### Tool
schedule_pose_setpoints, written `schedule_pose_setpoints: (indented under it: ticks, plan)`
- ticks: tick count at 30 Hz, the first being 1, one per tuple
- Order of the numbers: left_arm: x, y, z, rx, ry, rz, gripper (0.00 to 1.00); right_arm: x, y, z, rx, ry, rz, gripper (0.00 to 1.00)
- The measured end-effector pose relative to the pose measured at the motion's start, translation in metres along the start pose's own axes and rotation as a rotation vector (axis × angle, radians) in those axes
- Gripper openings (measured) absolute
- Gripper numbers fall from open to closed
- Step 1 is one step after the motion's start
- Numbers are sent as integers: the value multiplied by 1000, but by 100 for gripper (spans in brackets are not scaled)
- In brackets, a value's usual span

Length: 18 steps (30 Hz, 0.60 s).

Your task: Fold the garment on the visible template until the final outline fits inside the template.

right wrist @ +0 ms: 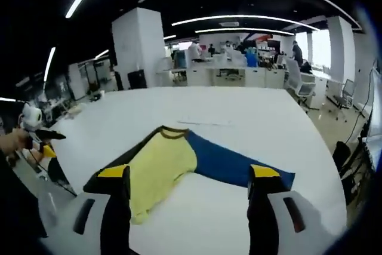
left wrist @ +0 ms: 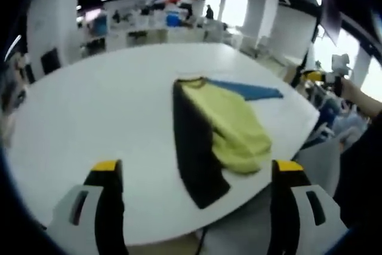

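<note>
The garment (right wrist: pixel 161 165) is lying on the white table (right wrist: pixel 239 117), a yellow body with a dark panel on one side and a blue panel (right wrist: pixel 239 168) spreading out on the other. The template is hard to pick out (the blue piece may be it, though the view is too soft to say). The left gripper (left wrist: pixel 197 177) and right gripper (right wrist: pixel 188 183) are both hovering above the cloth with jaws spread wide, gripping nothing. The risk: pinching a single layer would be dragging the shirt askew, leaving its outline spilling past the template.
</note>
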State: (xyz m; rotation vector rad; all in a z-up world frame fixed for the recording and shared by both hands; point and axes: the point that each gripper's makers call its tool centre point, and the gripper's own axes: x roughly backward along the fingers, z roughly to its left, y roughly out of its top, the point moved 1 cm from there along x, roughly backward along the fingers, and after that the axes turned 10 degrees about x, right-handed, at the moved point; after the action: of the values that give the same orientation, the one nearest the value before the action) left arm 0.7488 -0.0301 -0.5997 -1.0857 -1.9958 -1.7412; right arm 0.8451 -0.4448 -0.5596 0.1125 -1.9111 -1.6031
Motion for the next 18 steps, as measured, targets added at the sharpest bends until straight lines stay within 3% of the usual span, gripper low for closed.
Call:
schedule_pose_setpoints:
  ticks: [7, 18]
  plan:
    - [8, 3, 0, 8, -3, -22, 99, 8, -11, 16, -23, 21, 6, 95]
    - [10, -9, -3, 15, -7, -3, 99, 23, -23, 30, -11, 65, 55, 100]
